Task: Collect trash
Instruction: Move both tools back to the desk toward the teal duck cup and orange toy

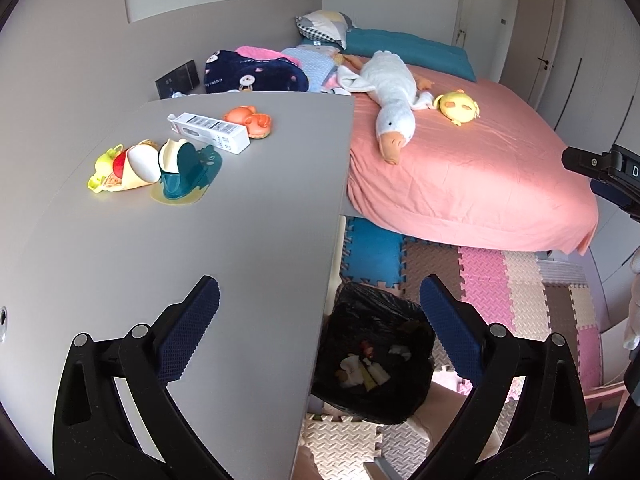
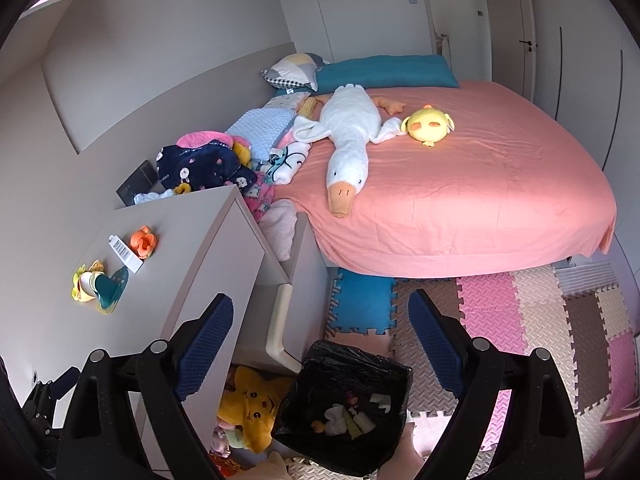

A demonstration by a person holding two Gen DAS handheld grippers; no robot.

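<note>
A bin lined with a black bag (image 1: 360,320) (image 2: 320,364) stands on the floor beside the grey desk (image 1: 240,220) (image 2: 200,240). Paper scraps and wrappers (image 1: 370,368) (image 2: 348,418) lie at its bottom. My left gripper (image 1: 319,292) hangs open over the desk's edge and the bin, nothing between its fingers. My right gripper (image 2: 321,304) is also open and empty, above the bin. A white carton (image 1: 208,133) (image 2: 126,254) lies on the desk among plastic toys (image 1: 160,168) (image 2: 98,284).
A bed with a pink sheet (image 1: 480,184) (image 2: 480,208) fills the right side, with a white goose plush (image 2: 348,148) and a yellow plush (image 2: 430,124) on it. Foam puzzle mats (image 2: 520,320) cover the floor. A yellow star plush (image 2: 252,404) lies under the desk.
</note>
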